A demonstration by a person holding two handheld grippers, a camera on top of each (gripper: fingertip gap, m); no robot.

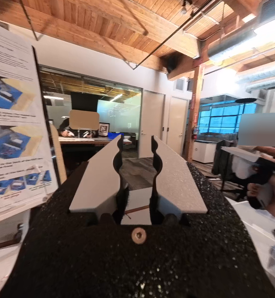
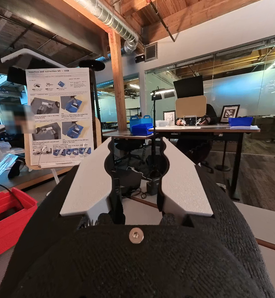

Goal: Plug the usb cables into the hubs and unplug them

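My left gripper (image 1: 136,138) is open and empty, with its grey fingers (image 1: 101,169) raised and pointing out into the room. My right gripper (image 2: 137,140) is also open and empty, with a wide gap between its fingers (image 2: 88,180). A red bin (image 2: 6,217) sits at the lower left of the right wrist view, and a black cable (image 2: 7,191) runs into it. Its contents are dark and unclear. No hub or plug shows clearly in either view. In the left wrist view, a hand holds the black body of the other gripper (image 1: 261,174) at the right edge.
A printed instruction sheet on a stand (image 2: 59,116) is close at the left and also shows in the left wrist view (image 1: 12,112). The pale table (image 2: 254,225) lies below. Farther off, a person sits at a desk (image 2: 198,129) with blue bins (image 2: 141,129).
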